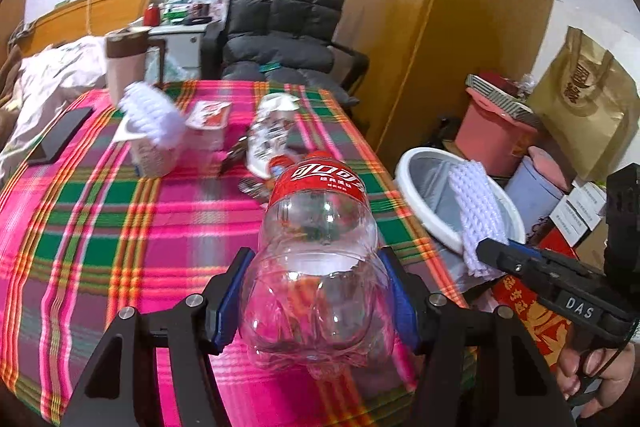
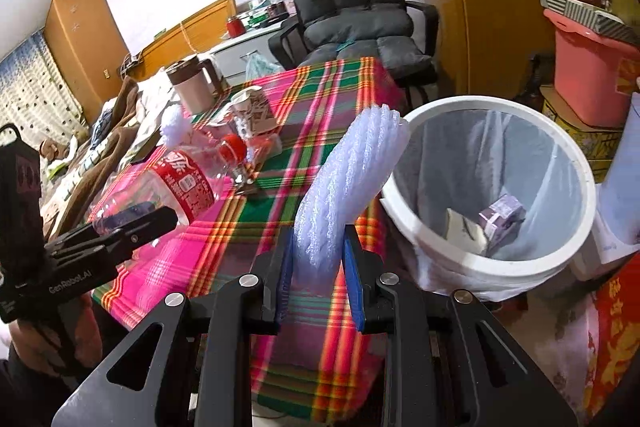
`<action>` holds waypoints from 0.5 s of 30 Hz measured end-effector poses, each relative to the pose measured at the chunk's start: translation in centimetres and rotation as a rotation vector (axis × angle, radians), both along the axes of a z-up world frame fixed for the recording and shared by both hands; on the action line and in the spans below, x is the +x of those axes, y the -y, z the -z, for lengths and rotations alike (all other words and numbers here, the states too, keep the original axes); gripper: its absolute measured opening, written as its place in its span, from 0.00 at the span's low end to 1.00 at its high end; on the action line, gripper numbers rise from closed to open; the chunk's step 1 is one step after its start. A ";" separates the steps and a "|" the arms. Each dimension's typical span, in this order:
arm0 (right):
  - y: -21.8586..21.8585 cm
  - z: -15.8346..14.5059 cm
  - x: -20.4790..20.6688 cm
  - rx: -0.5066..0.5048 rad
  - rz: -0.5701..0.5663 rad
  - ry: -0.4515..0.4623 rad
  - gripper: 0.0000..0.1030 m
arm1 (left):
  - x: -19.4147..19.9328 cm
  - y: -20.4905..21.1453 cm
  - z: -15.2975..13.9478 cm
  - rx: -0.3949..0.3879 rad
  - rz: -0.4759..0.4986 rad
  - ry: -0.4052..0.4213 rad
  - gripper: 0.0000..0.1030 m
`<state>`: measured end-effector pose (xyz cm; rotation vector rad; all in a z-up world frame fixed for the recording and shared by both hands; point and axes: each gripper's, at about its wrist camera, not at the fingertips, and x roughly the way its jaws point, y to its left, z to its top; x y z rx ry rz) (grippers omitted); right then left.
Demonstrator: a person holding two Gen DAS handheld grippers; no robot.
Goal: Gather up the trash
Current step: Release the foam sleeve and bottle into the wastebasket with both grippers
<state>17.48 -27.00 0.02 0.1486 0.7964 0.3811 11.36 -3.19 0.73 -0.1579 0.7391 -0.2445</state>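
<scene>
My left gripper [image 1: 316,291] is shut on the base of an empty clear plastic bottle [image 1: 316,227] with a red label, lifted above the plaid tablecloth [image 1: 100,227]; the same bottle [image 2: 176,183] shows at the left of the right wrist view. My right gripper [image 2: 318,267] is shut on a white foam net sleeve [image 2: 344,187], held beside the rim of the white trash bin [image 2: 404,223]. In the left wrist view the sleeve [image 1: 476,211] hangs over the bin [image 1: 416,187]. A second foam sleeve [image 1: 150,115], a crumpled wrapper [image 1: 272,135] and a plastic cup [image 1: 208,127] lie on the table.
A pink-brown jug [image 1: 124,63] and a dark phone [image 1: 64,139] sit at the table's far left. A grey padded chair [image 1: 280,27] stands behind the table. Right of the bin are a pink bucket [image 1: 492,139], a gold paper bag [image 1: 584,107] and boxes. The bin holds some trash [image 2: 500,215].
</scene>
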 end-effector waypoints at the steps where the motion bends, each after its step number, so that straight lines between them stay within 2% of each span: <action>1: 0.3 0.0 0.0 0.000 0.007 0.001 0.26 | 0.3 0.6 -0.2 0.001 0.013 0.005 0.60; 15: 5.1 0.0 0.4 -0.025 0.126 -0.012 0.26 | 3.8 8.6 -0.7 0.006 0.207 0.020 0.60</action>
